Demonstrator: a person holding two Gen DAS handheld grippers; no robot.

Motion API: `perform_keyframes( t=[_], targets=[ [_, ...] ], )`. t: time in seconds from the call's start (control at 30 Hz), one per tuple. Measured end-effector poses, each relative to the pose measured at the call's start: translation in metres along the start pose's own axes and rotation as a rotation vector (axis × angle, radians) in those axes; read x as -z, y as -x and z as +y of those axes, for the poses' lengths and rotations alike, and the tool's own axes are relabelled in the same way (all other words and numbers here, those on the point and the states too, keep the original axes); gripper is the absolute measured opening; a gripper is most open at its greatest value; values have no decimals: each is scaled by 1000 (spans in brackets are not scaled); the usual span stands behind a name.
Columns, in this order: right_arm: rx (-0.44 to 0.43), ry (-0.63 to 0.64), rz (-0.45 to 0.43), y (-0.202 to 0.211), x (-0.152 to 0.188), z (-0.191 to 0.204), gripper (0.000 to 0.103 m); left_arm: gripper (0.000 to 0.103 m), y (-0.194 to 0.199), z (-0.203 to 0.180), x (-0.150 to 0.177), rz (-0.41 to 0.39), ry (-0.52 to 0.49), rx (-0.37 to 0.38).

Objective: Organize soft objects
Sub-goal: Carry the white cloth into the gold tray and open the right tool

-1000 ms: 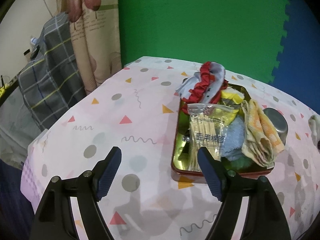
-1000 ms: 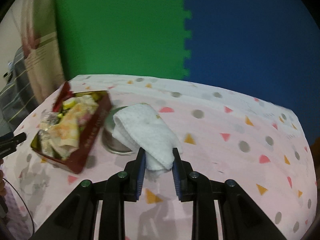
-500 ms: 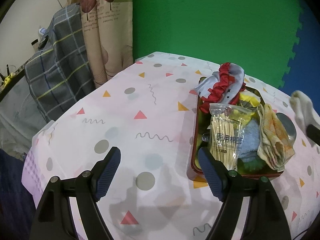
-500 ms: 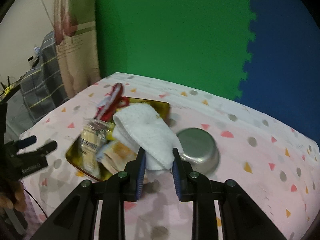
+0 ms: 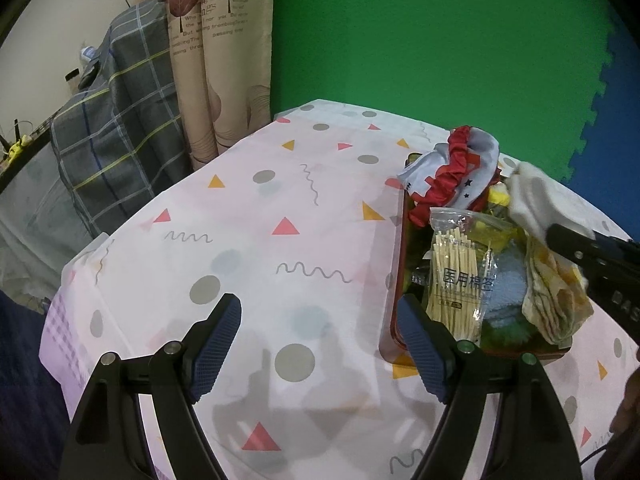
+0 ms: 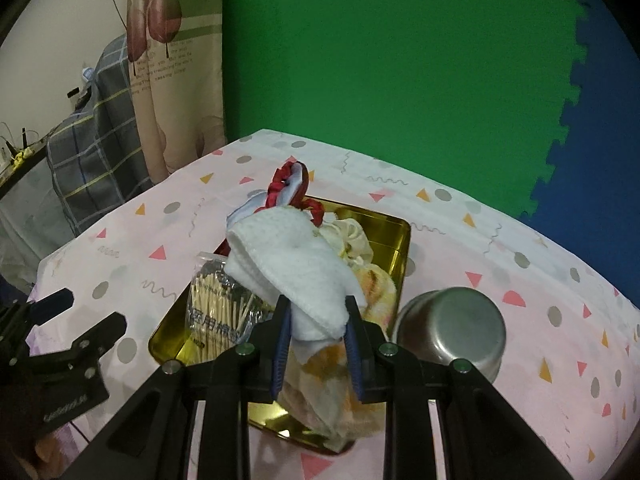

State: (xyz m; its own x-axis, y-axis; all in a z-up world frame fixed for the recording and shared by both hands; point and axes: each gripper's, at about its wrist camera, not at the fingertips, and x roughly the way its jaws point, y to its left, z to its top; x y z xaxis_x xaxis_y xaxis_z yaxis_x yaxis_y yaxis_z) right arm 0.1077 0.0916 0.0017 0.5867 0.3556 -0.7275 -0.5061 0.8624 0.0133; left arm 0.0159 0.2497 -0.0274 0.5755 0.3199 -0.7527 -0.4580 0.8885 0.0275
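My right gripper [image 6: 316, 330] is shut on a folded white towel [image 6: 292, 268] and holds it above the gold tray [image 6: 394, 236], which has a red outer wall [image 5: 390, 320]. The same white towel [image 5: 540, 204] and the right gripper's fingers [image 5: 576, 246] enter the left wrist view from the right, over the tray. In the tray lie a red and grey scrunchie [image 5: 452, 176], a bag of cotton swabs [image 5: 460, 276], a blue cloth [image 5: 506, 292] and an orange patterned cloth [image 5: 556, 292]. My left gripper [image 5: 320, 340] stands open over the tablecloth, left of the tray, with nothing between its fingers.
A steel cup [image 6: 452, 328] lies on its side right of the tray. The table [image 5: 256, 216] wears a pink patterned cloth, and its edge drops off at the left. A plaid cloth [image 5: 108, 136] and a curtain [image 5: 216, 64] hang beyond it.
My right gripper has carried the white towel leftward, from beside the steel cup to above the tray. My left gripper has stayed open and barely moved.
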Motion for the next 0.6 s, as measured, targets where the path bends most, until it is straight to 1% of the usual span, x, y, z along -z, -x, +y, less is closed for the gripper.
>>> perform_keyframes(
  t=[0.3,0.4,0.5,0.57,0.6],
  targets=[
    [-5,-21,36,-30,-5,7,25,77,1,2,0,-1,7,13],
    [-7,-27,36,-36,-5,8,28,77,2,0,1,1,4,11],
    [-4,-33,30,-35,-3,10,33,77,2,-1,1,1,1,13],
    [0,-37,27,-33,-3,11,39,77,2,-2,1,1,-2,14],
    [1,-37,30,-33,-3,11,46,77,2,-3,1,0,-2,16]
  ],
)
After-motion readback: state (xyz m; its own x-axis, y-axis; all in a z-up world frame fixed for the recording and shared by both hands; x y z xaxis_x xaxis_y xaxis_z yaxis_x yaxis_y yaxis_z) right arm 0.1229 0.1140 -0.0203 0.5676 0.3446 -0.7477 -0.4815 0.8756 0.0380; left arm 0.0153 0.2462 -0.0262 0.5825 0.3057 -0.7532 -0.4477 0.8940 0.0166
